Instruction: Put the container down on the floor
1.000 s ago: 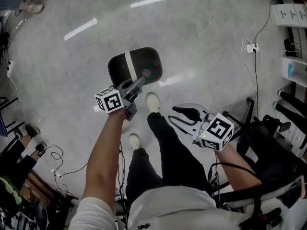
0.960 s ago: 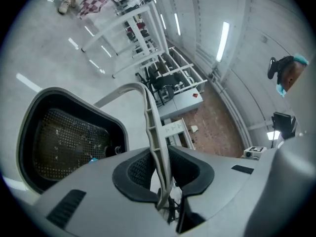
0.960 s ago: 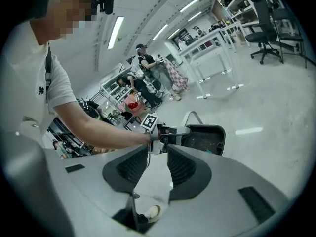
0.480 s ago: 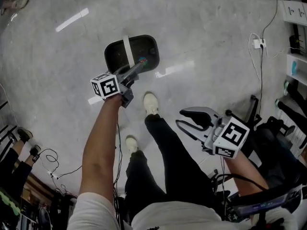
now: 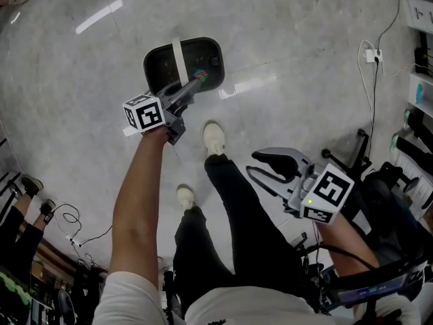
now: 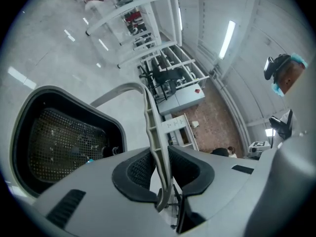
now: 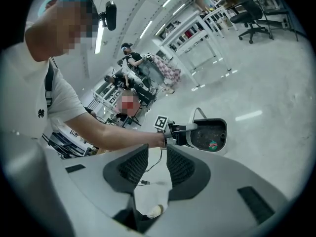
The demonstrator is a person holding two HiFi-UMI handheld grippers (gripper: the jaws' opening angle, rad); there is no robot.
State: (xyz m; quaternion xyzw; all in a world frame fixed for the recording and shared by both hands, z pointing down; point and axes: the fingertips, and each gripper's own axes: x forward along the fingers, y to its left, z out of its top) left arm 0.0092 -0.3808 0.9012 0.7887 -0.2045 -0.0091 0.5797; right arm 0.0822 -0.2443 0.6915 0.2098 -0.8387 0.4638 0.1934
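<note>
The grey floor (image 5: 304, 46) lies bare and glossy ahead of the person (image 5: 223, 249), who stands looking down over their own legs. Out in front, past the white shoe (image 5: 214, 139), hangs the dark container (image 5: 159, 70), a tub with a mesh bottom. As far as I can judge it is not yet set down. It dangles by its pale handle (image 5: 178, 56), and the right gripper view shows it tipped on its side in the air.

The left tongs (image 5: 191, 88) are clamped on that handle, with the thin strap pinched edge-on between the two pads. The right tongs (image 5: 252, 164) hang back by the person's hip, slightly parted, with nothing in them. A small red and green round thing (image 5: 200, 75) sits on the container's bottom.

The grip worries me. The strap is narrow and hard, and the tub hangs lopsided from it, so it could swivel or slide through the pads as the arm drops. If the tongs let go too soon, the container falls, likely lands on an edge and rolls over. It could also clip the forward shoe, which is near.
</note>
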